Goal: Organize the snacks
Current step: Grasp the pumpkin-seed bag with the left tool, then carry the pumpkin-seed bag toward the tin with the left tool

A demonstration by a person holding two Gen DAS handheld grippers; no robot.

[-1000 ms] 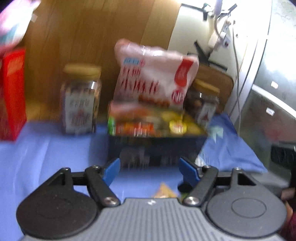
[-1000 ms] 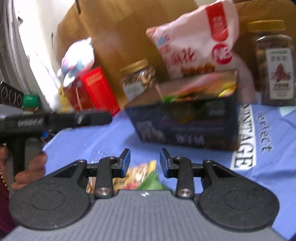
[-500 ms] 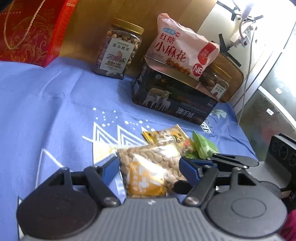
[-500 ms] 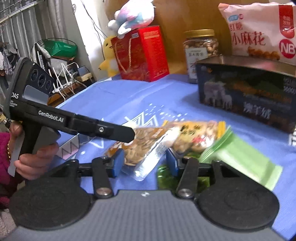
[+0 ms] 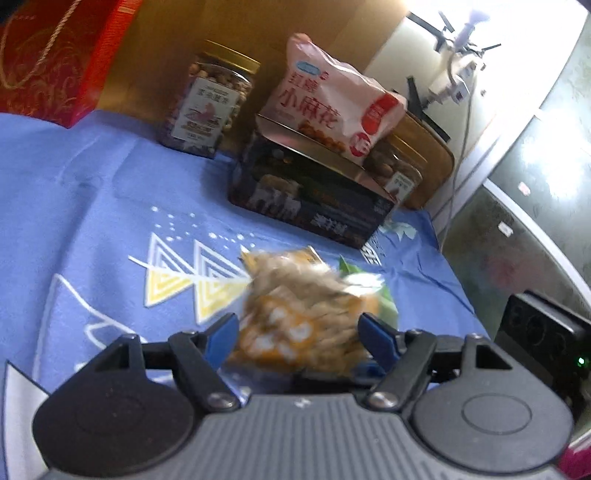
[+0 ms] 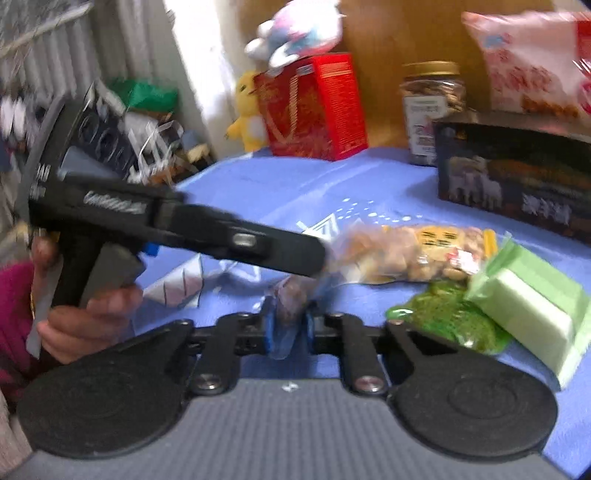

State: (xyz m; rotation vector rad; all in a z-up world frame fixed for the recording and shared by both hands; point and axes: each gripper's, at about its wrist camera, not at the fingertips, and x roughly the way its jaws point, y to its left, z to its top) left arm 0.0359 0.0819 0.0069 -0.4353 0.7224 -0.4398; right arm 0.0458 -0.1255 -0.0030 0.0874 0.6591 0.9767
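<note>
On the blue printed cloth (image 5: 92, 206), a crinkly clear peanut packet (image 5: 299, 317) lies between the left gripper (image 5: 299, 334)'s spread jaws, unpressed; the right gripper (image 6: 290, 326) has just pinched shut on its clear plastic edge.

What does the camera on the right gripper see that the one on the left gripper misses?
Only the right wrist view shows the plush toys, the pale green packet, the person's hand gripping the left gripper's handle, and the right gripper, whose jaws have just been closing and now pinch a clear bag's edge.

Only the left wrist view shows a second jar behind the dark box and the white wall charger.

Both show the blue cloth, red gift box, peanut jar, pink bag, dark box.
</note>
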